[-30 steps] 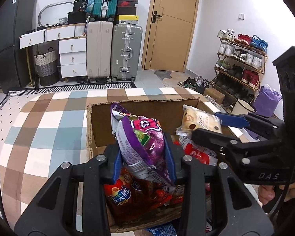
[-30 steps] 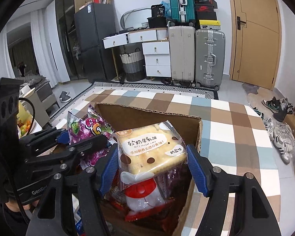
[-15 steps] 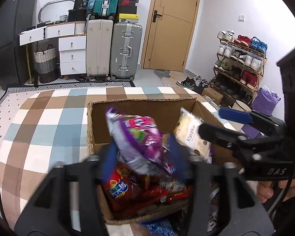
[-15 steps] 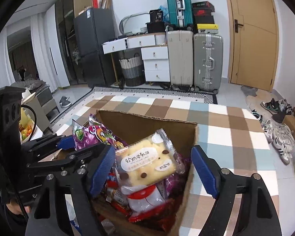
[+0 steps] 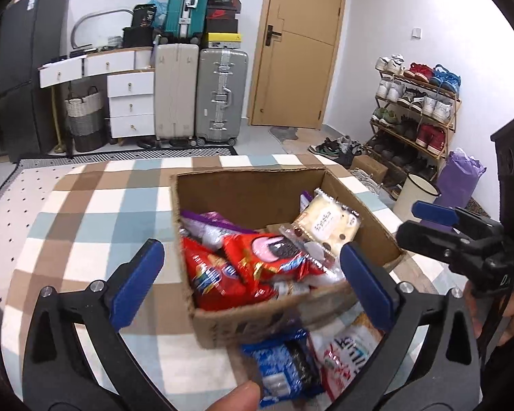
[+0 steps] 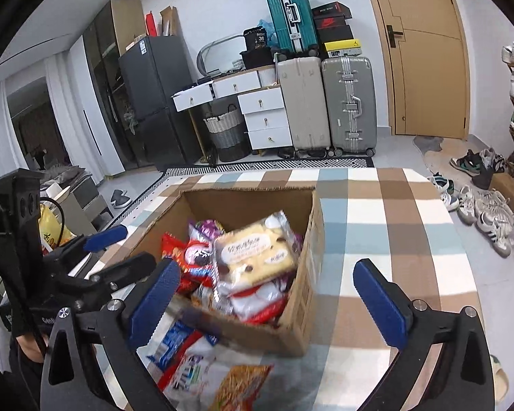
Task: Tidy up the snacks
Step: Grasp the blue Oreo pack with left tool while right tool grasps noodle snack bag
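An open cardboard box [image 5: 243,191] [image 6: 310,257] on the checked table holds several snack packs. The purple bag [image 5: 209,222] [image 6: 205,227] lies at its left side, and the yellow cake pack [image 5: 329,219] [image 6: 253,253] rests on red packs [image 5: 216,281]. My left gripper [image 5: 250,251] hangs before the box's near wall, jaws opening wide, gripping nothing. My right gripper [image 6: 266,270] is likewise opening, with nothing pressed between its pads. Each gripper shows in the other's view, right gripper [image 5: 428,219] and left gripper [image 6: 109,243].
Loose packs lie in front of the box: a blue one [image 5: 284,366] [image 6: 174,346], a white one [image 5: 346,352] and an orange one [image 6: 243,387]. Suitcases [image 5: 219,96], white drawers [image 5: 130,102], a door [image 5: 298,51] and a shoe rack [image 5: 414,109] line the room beyond the table.
Both grippers opened and drew back from the box. The purple bag left the left gripper and the cake pack left the right one; both now lie in the box.
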`<state>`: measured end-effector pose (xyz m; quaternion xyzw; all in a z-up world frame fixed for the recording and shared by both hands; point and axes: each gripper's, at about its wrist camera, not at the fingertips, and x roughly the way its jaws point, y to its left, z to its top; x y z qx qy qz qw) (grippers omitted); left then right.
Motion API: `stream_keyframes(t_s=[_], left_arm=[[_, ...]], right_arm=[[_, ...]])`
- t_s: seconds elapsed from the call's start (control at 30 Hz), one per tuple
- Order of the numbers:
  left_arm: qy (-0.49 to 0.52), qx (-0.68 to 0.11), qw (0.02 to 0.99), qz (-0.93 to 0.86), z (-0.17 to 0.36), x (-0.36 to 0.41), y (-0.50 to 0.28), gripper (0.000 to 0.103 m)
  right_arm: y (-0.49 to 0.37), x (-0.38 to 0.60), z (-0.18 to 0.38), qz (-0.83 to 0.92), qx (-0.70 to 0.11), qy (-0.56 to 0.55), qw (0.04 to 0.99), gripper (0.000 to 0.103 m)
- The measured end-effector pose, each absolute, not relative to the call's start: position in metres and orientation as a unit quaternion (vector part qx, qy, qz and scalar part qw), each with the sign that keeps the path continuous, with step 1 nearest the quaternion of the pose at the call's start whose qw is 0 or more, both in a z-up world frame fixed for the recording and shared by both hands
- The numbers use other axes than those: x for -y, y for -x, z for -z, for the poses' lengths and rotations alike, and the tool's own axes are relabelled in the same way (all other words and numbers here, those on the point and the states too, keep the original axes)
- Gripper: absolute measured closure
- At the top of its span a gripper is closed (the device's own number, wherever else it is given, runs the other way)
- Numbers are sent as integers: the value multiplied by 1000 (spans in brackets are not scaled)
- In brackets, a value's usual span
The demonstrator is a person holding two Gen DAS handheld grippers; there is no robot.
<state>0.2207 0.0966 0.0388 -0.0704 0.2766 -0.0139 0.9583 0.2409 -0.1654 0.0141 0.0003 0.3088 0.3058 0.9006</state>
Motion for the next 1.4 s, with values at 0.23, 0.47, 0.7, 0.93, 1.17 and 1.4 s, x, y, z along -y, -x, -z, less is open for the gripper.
stream_keyframes(t_s=[0.23, 0.47, 0.7, 0.93, 1.17, 1.4], left_arm=[[57, -291, 955, -16, -42, -97, -176, 1], [69, -296, 952, -26, -39, -101, -136, 1], [48, -313, 948, -30, -34, -96, -123, 1], [47, -344, 937, -26, -17, -92, -134, 1], [50, -367, 929, -18, 0, -93, -146, 1], [50, -382, 923, -19, 11, -96, -152, 1]], right_arm=[[-212, 172, -12, -306, -321, -7, 896, 1], [-191, 171, -4, -306, -335, -6, 891, 1], [-179, 163, 13, -306, -363, 3, 880, 1], [-182, 155, 43, -303, -404, 2, 863, 1], [-187, 148, 65, -297, -437, -8, 849, 1], [-197, 142, 79, -303, -462, -32, 833, 1]])
